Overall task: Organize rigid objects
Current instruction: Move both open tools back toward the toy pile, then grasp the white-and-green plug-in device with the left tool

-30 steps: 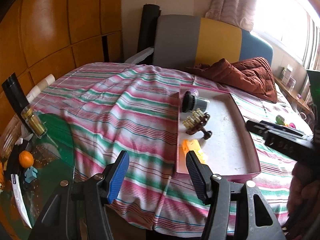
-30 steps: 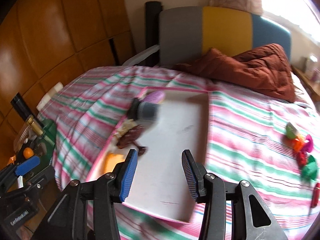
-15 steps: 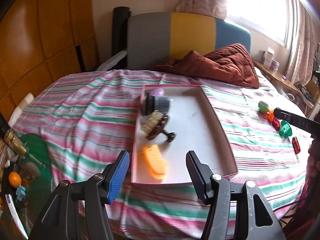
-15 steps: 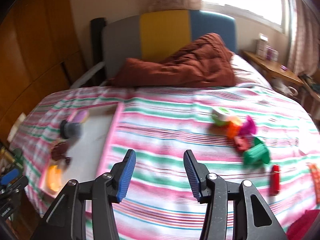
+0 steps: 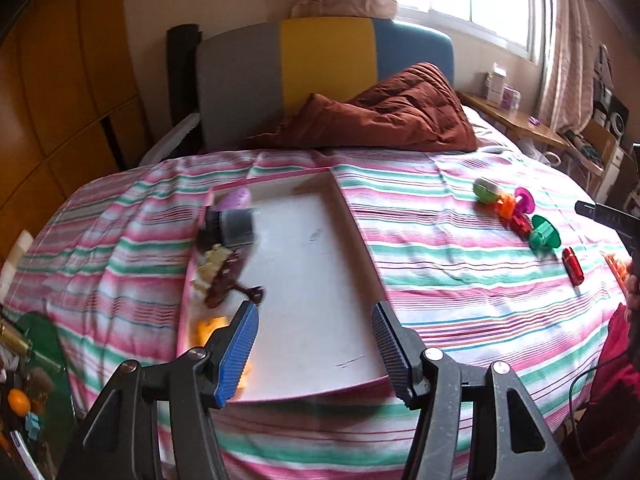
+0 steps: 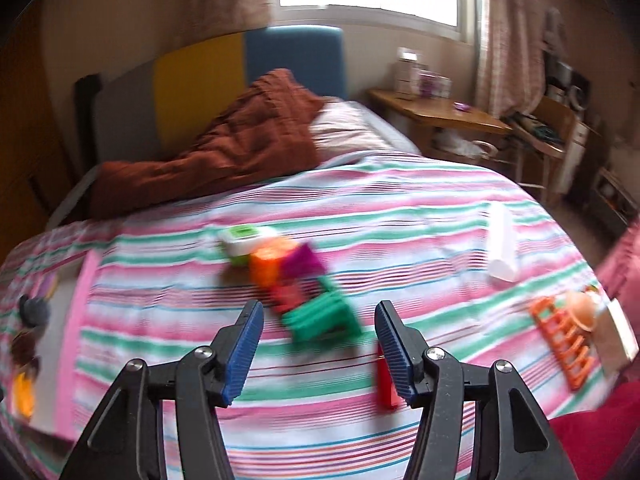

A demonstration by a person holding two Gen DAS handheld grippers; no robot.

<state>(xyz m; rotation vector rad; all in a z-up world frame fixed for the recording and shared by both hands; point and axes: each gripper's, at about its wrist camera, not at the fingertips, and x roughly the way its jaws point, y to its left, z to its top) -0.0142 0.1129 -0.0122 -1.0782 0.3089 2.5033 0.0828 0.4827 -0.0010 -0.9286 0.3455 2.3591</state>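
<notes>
A pink-rimmed tray [image 5: 354, 232] lies on the striped bed and holds a grey cylinder [image 5: 236, 226], a brown figure [image 5: 226, 280], a purple piece and an orange piece. My left gripper [image 5: 314, 346] hovers open over the tray's near end, nothing between its fingers. To the right on the bed lies a cluster of toys: a green-and-white box [image 6: 244, 242], an orange block [image 6: 270, 264], a magenta piece [image 6: 302, 260] and a green ribbed piece [image 6: 322, 318]. My right gripper [image 6: 318, 348] hangs just in front of the green piece, jaws opening and empty. A red stick [image 6: 384, 380] lies by its right finger.
A brown quilt [image 5: 384, 120] is heaped at the headboard. A white tube [image 6: 502, 246], an orange rack [image 6: 560, 340] and a peach cup lie at the bed's right side. A wooden side table [image 6: 436, 114] stands beyond. A cluttered green surface [image 5: 34, 360] sits left of the bed.
Both views have swung right across the bed. The right gripper left the tray, now faces the toy cluster, and its jaws have widened. The left gripper moved over the tray's near end, still open.
</notes>
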